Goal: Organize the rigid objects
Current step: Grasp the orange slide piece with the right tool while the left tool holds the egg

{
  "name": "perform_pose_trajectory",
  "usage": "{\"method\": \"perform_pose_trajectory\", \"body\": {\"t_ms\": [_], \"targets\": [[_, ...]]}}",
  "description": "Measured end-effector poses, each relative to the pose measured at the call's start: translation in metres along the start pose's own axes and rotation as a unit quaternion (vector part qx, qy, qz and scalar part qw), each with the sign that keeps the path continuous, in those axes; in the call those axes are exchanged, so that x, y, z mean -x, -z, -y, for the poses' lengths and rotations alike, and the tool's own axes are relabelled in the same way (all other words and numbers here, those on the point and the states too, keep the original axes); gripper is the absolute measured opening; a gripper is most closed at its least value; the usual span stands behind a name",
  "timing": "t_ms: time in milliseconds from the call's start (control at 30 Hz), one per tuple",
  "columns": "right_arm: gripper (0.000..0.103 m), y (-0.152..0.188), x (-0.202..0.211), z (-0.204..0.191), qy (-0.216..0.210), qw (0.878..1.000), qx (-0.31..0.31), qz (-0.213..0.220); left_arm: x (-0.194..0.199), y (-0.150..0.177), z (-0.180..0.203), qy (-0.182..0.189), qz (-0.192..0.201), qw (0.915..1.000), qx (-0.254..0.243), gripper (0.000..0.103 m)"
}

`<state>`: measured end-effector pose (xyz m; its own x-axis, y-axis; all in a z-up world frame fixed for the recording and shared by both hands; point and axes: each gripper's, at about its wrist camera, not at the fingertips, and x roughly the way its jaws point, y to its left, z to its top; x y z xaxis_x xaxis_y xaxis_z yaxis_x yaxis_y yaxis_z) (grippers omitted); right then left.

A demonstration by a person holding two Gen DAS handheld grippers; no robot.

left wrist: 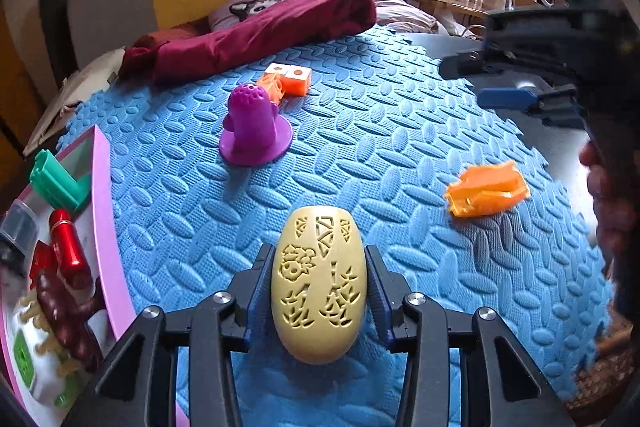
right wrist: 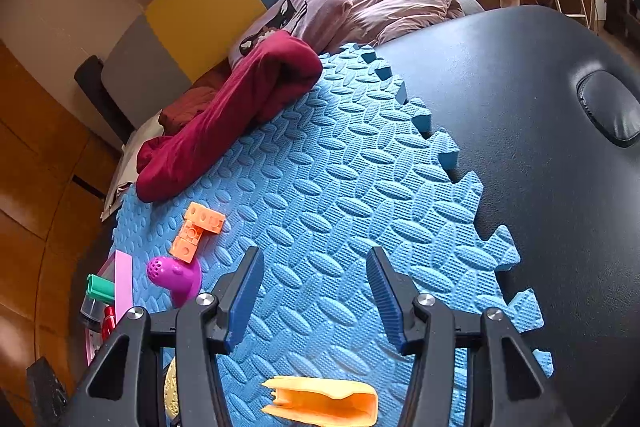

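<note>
Left wrist view: the left hand-held gripper clamps a cream egg-shaped plastic shell with cut-out patterns over the blue foam mat. Left, a pink-rimmed tray holds small items. Farther off stand a purple plastic toy and orange blocks. The right hand-held gripper gapes empty, an orange plastic piece lying beneath it.

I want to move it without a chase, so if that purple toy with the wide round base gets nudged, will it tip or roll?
The purple toy probably stays put: it stands upright on a broad flared base. The ribbed blue foam mat likely resists sliding, so a high push might tip it. It looks like stiff moulded plastic.
</note>
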<state>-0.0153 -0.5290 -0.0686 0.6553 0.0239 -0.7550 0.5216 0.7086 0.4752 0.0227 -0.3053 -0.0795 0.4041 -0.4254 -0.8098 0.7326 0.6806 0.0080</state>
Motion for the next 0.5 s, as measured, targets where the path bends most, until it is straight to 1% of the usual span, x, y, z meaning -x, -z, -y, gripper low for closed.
{"method": "perform_pose_trajectory", "body": {"t_ms": [67,200,300,333,400,500], "targets": [[0.054,0.002,-0.003,-0.002,-0.004,1.000,0.005,-0.009,0.002,0.005,0.001,-0.003,0.013,0.9999,-0.005,0.045],[0.054,0.008,-0.006,-0.007,-0.006,1.000,0.018,-0.025,0.001,0.007,0.002,-0.005,0.026,0.9996,-0.009,0.045],[0.054,0.014,-0.008,-0.007,-0.025,0.998,0.015,-0.047,0.002,0.008,0.004,-0.009,0.033,0.9993,-0.013,0.045],[0.055,0.017,-0.007,-0.008,-0.027,0.998,0.018,-0.050,0.002,0.008,0.003,-0.007,0.032,0.9994,-0.011,0.045],[0.063,0.021,-0.002,-0.010,-0.024,0.998,0.026,-0.052,0.003,0.009,0.002,-0.006,0.034,0.9993,-0.010,0.045],[0.065,0.024,0.006,-0.015,-0.032,0.997,0.044,-0.060,0.003,0.009,0.001,-0.003,0.036,0.9993,-0.007,0.045]]}}
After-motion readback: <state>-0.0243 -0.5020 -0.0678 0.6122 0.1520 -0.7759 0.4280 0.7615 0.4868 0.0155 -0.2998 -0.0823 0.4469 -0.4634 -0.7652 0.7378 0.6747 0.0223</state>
